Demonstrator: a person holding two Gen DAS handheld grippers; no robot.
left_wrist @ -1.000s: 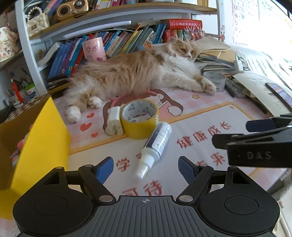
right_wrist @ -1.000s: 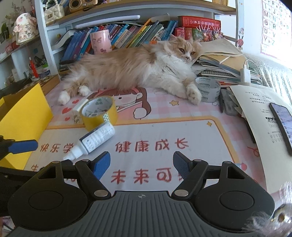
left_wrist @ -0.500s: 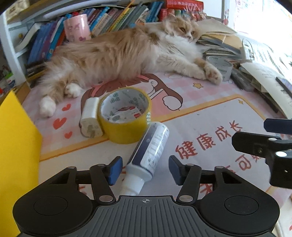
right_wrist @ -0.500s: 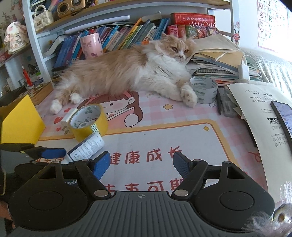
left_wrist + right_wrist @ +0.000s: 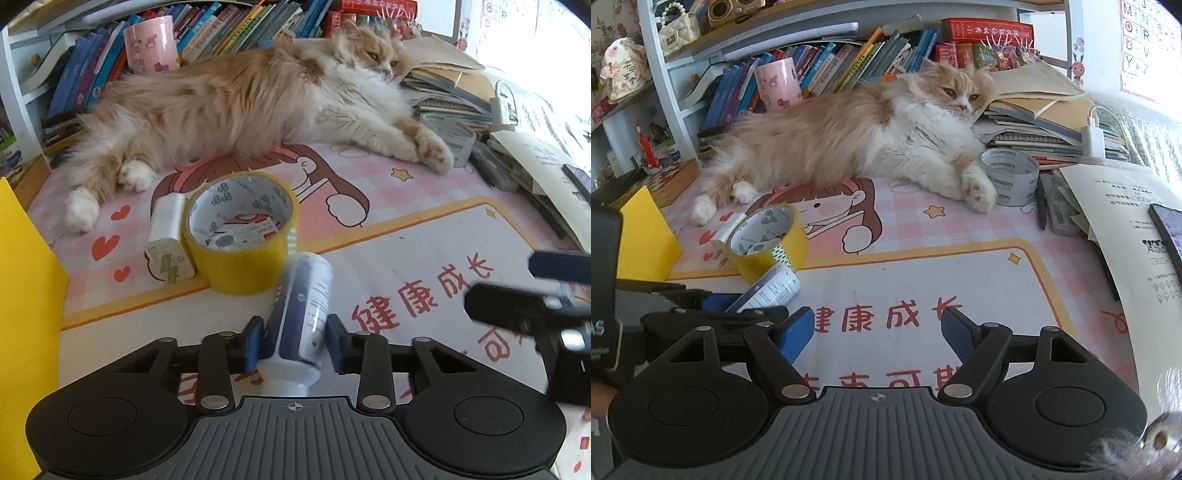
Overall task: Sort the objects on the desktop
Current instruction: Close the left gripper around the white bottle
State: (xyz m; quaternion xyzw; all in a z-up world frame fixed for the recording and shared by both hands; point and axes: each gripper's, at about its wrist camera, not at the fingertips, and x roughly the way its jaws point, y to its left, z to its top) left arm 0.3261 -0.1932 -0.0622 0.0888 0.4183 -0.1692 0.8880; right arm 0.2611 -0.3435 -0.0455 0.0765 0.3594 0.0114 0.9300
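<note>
While the left claw's jaws are closing: the blue pads are coming in on a small white squeeze bottle lying on the table, and that is the big change here.
Left claw (image 5: pixel 294 345): narrowing fast around the bottle (image 5: pixel 301 314), where a second ago it was standing wide and well short of it; both pads are now sitting against the bottle's sides near the neck, so the grip looks to be just taking hold.
Bottle position: lying on its side near the table's front edge, towards the left, cap end pointing back at the camera, base end touching or almost touching the yellow tape roll (image 5: pixel 240 230).
Right claw (image 5: pixel 878 334): hanging wide with nothing between the pads, hovering over the printed mat (image 5: pixel 923 280) near the front edge, and it is doing no work at this moment.
Neighbours: a white charger plug (image 5: pixel 168 242) is resting against the tape roll's left side; a yellow box (image 5: pixel 22 314) is standing at the table's left edge, likely the bin for sorted things.
Bystander: a long-haired cat (image 5: pixel 258 99) is sprawling across the back of the table, well apart from the action.
Meaning for the task: the approach appears finished and the pick is under way; lifting the bottle clear of the tape roll is what I would expect next.
</note>
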